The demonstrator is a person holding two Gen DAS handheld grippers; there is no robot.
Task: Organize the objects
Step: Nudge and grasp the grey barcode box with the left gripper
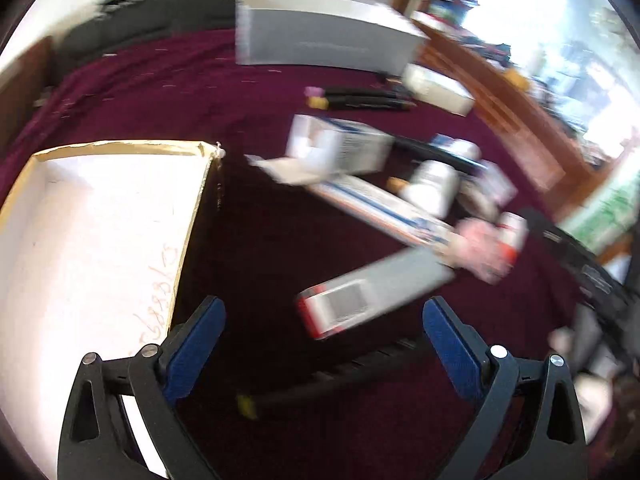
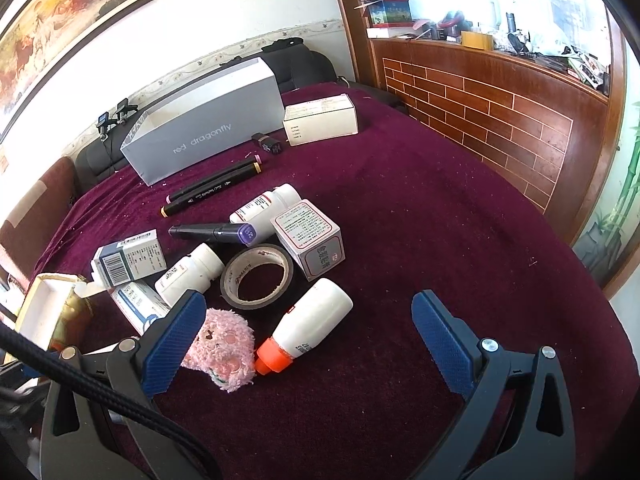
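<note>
Early in the sorting, by the look of it: nearly everything lying loose on the maroon tabletop [image 2: 400,208]. Left tool [image 1: 324,324] spread wide and empty, hovering between the shallow white tray [image 1: 100,216] on its left and a blurred grey-and-red box [image 1: 360,296] just ahead. Right tool [image 2: 308,328] likewise wide open, holding nothing, poised over the heap with the pink plush toy [image 2: 220,344] touching its left finger and the orange-capped bottle [image 2: 308,328] lying between the fingers. Likely next: settling on one item, probably that bottle or the plush, closing on it, and carrying it to a container, either the tray or the tall grey open box [image 2: 204,128] at the back. Crowded on the left, where tape roll [image 2: 256,276], white bottles and small cartons sit touching; bare cloth on the right, running to the tabletop's curved edge near the wooden panel [image 2: 500,112], so approach from there looks easiest.
</note>
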